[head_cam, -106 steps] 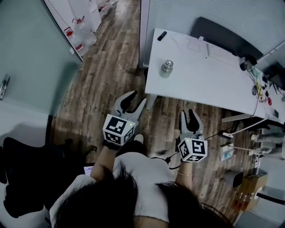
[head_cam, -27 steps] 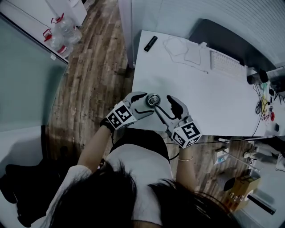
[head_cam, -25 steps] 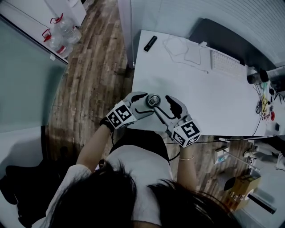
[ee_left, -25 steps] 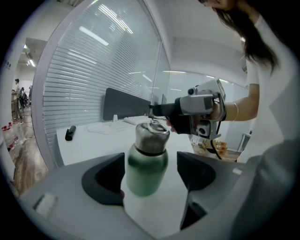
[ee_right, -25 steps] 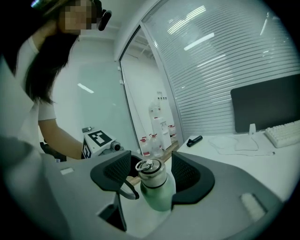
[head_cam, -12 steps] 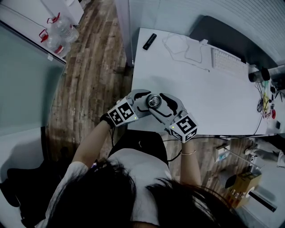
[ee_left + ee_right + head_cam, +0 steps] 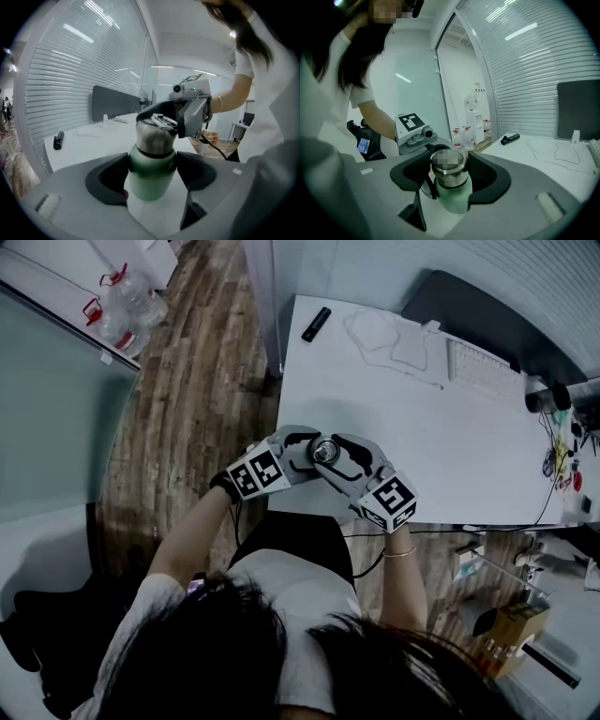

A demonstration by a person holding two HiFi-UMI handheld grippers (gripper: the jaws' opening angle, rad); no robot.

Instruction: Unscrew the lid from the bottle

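A green bottle [image 7: 151, 180] with a steel lid [image 7: 153, 133] stands upright near the front left corner of the white table [image 7: 441, 446]. In the head view only the lid's top [image 7: 325, 451] shows between the two grippers. My left gripper [image 7: 152, 171] is shut on the green body from the left, its pads pressing both sides. My right gripper [image 7: 449, 171] comes from the right and is shut on the lid [image 7: 449, 164], above the green body [image 7: 455, 199]. In the head view the left gripper [image 7: 307, 448] and right gripper [image 7: 341, 456] meet at the bottle.
A black marker-like object [image 7: 316, 323] lies at the table's far left edge. A white cable and cloth [image 7: 389, 338] and a keyboard [image 7: 481, 369] lie further back. Water jugs [image 7: 117, 310] stand on the wood floor left of the table.
Earlier both grippers hung over the floor, away from the table. Within the last second the right gripper swung left and closed round the lid while the left gripper kept its hold on the body.
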